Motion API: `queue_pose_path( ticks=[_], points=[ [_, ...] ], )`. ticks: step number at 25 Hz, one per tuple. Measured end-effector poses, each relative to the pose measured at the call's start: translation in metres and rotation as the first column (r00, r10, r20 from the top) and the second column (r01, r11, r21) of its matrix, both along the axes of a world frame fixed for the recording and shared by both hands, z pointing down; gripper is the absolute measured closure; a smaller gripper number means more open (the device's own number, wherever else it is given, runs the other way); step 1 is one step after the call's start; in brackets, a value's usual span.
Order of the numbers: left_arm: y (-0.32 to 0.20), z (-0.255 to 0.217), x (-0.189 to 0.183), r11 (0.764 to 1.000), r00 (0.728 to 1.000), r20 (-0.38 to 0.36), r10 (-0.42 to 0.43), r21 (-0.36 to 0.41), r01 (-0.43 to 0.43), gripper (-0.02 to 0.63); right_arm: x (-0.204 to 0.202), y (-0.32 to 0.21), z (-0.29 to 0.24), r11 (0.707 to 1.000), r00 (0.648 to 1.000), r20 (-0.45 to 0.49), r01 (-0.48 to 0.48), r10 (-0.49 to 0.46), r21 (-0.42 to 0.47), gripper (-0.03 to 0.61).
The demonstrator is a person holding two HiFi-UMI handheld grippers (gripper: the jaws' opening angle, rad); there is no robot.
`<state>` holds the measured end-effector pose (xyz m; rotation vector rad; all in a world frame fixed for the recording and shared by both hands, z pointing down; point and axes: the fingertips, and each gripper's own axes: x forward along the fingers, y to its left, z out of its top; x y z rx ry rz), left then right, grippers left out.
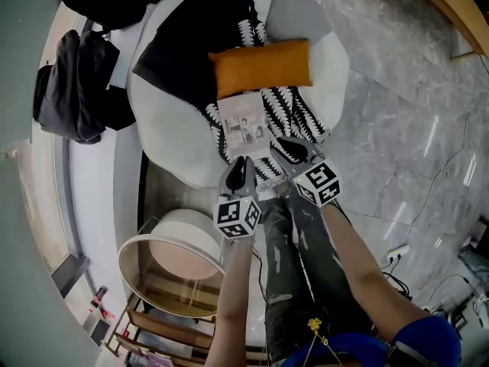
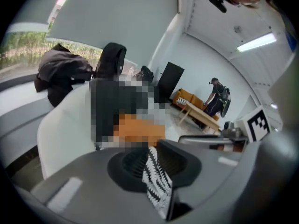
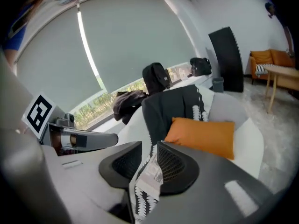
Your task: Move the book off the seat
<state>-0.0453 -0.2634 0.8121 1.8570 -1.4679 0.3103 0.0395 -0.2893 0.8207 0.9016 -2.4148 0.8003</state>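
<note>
The book lies flat on the patterned throw over the seat, just before the orange cushion, probably light and floppy, best pinched at its near edge by the narrowly parted left claw and wider right claw, both empty.

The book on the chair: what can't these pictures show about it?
Cover print of the book: head view, too small to read.
Whether the right tool touches it: head view, too small.
Most of it: right gripper view, blocked by that tool's jaws.
All of it: left gripper view, behind mosaic patch or jaws.
</note>
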Motion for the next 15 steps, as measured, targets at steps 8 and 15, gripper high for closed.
queue_pose_path(
  ticks=[8,15],
  points=[
    [-0.001,0.223,-0.043,0.974,1.0,0.013,-0.011,-0.228,0.014,0.356,-0.002,-0.005,0.224,0.938,0.997,0.01,-0.074,0.082,-0.339,0.368],
    [-0.015,0.31,-0.069,0.964,0.999,0.0,0.055,-0.261,-0.053,0.328,0.002,-0.009,0.321,0.897,0.992,0.038,-0.093,0.121,-0.433,0.347]
  ],
)
